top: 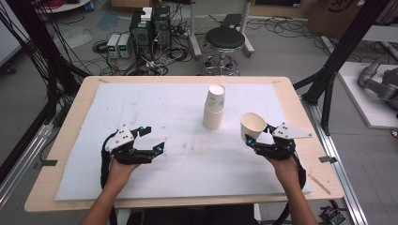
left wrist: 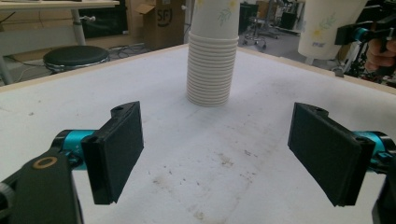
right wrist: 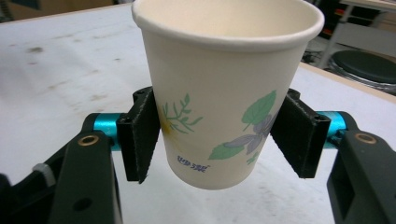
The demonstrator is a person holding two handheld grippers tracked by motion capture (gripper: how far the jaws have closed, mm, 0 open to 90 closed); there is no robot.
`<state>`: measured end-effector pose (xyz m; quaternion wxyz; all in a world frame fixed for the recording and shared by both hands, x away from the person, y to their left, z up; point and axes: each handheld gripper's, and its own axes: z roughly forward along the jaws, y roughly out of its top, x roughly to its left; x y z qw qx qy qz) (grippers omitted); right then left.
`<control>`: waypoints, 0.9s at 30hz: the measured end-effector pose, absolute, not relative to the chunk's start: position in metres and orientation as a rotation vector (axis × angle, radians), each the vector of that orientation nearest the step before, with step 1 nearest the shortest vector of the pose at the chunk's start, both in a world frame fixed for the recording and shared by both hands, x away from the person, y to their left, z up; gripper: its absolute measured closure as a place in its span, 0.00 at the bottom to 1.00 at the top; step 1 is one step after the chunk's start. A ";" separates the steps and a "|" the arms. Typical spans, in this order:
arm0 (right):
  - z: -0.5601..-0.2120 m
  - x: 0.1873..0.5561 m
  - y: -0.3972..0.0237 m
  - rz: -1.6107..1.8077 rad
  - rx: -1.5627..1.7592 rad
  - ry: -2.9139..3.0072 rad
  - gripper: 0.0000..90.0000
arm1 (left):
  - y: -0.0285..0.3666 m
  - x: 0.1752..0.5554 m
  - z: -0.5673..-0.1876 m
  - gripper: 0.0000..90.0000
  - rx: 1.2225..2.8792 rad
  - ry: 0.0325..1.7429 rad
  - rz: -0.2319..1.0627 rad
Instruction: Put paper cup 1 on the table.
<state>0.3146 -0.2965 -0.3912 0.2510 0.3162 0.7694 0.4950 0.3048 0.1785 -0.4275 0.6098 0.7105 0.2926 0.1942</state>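
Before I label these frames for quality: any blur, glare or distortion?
High view: soft, table edges bowed. Left gripper view: sharp; cup stack cropped at the top. Right gripper view: held cup crisp, background blurred; no strong glare.

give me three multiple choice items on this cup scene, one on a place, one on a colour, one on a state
1. Where does the stack of paper cups stand?
A. on the white mat, beyond and between the two grippers
B. on the stool
C. inside the left gripper

2. What colour is the leaf print on the single paper cup?
A. red
B. green
C. black

3. How does the right gripper stand?
A. wide open over bare mat
B. shut on nothing
C. shut on the single paper cup, lifted off the mat

Key:
1 A, the high view shows the stack upside down on the mat, past both grippers.
2 B, the right gripper view shows green leaves on the cup wall.
3 C, both pads press the cup's sides, its base clear of the mat; the left gripper is open.
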 end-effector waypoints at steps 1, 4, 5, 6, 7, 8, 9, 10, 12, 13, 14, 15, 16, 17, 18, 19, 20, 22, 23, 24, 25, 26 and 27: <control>-0.391 0.318 -0.298 1.339 0.873 2.084 0.41 | 0.179 0.305 -0.427 0.20 1.640 0.675 0.446; -0.393 0.328 -0.302 1.318 0.911 2.061 0.41 | 0.179 0.304 -0.428 0.20 1.639 0.681 0.450; -0.394 0.332 -0.303 1.306 0.924 2.058 0.41 | 0.179 0.304 -0.428 0.20 1.639 0.683 0.450; -0.396 0.336 -0.304 1.294 0.944 2.054 0.41 | 0.179 0.304 -0.428 0.20 1.640 0.683 0.451; -0.397 0.339 -0.305 1.288 0.951 2.049 0.41 | 0.179 0.304 -0.428 0.20 1.640 0.683 0.454; -0.399 0.343 -0.306 1.266 0.973 2.044 0.41 | 0.179 0.304 -0.428 0.20 1.639 0.684 0.451; -0.401 0.347 -0.307 1.251 0.993 2.038 0.41 | 0.179 0.305 -0.428 0.20 1.642 0.683 0.451; -0.403 0.351 -0.307 1.238 1.010 2.033 0.41 | 0.179 0.305 -0.428 0.20 1.644 0.683 0.453; -0.406 0.357 -0.309 1.212 1.050 2.023 0.41 | 0.178 0.305 -0.428 0.20 1.644 0.682 0.451; -0.408 0.359 -0.310 1.207 1.070 2.021 0.41 | 0.177 0.305 -0.428 0.20 1.645 0.681 0.452; -0.410 0.362 -0.310 1.195 1.086 2.014 0.41 | 0.177 0.305 -0.428 0.20 1.647 0.679 0.452; -0.411 0.364 -0.311 1.185 1.098 2.013 0.41 | 0.177 0.305 -0.429 0.20 1.650 0.678 0.452; -0.413 0.366 -0.311 1.178 1.113 2.011 0.41 | 0.177 0.305 -0.429 0.20 1.652 0.678 0.452; -0.415 0.369 -0.312 1.169 1.134 2.007 0.41 | 0.177 0.305 -0.429 0.20 1.654 0.678 0.450; -0.416 0.370 -0.312 1.169 1.146 2.010 0.41 | 0.177 0.305 -0.429 0.20 1.653 0.680 0.448; -0.419 0.373 -0.312 1.164 1.160 2.015 0.41 | 0.176 0.305 -0.429 0.20 1.652 0.681 0.450; -0.421 0.374 -0.312 1.150 1.175 2.018 0.41 | 0.176 0.305 -0.429 0.20 1.654 0.680 0.448; -0.424 0.376 -0.311 1.151 1.203 2.026 0.41 | 0.176 0.305 -0.429 0.20 1.656 0.679 0.450; -0.426 0.377 -0.310 1.139 1.209 2.026 0.41 | 0.176 0.305 -0.429 0.20 1.659 0.677 0.452; -0.428 0.378 -0.310 1.134 1.214 2.023 0.41 | 0.176 0.305 -0.429 0.20 1.662 0.678 0.453; -0.431 0.379 -0.311 1.132 1.229 2.027 0.41 | 0.176 0.305 -0.430 0.20 1.661 0.678 0.449; -0.433 0.379 -0.311 1.127 1.235 2.030 0.41 | 0.176 0.305 -0.430 0.20 1.662 0.679 0.449; -0.436 0.380 -0.310 1.113 1.250 2.037 0.40 | 0.176 0.305 -0.430 0.20 1.663 0.679 0.449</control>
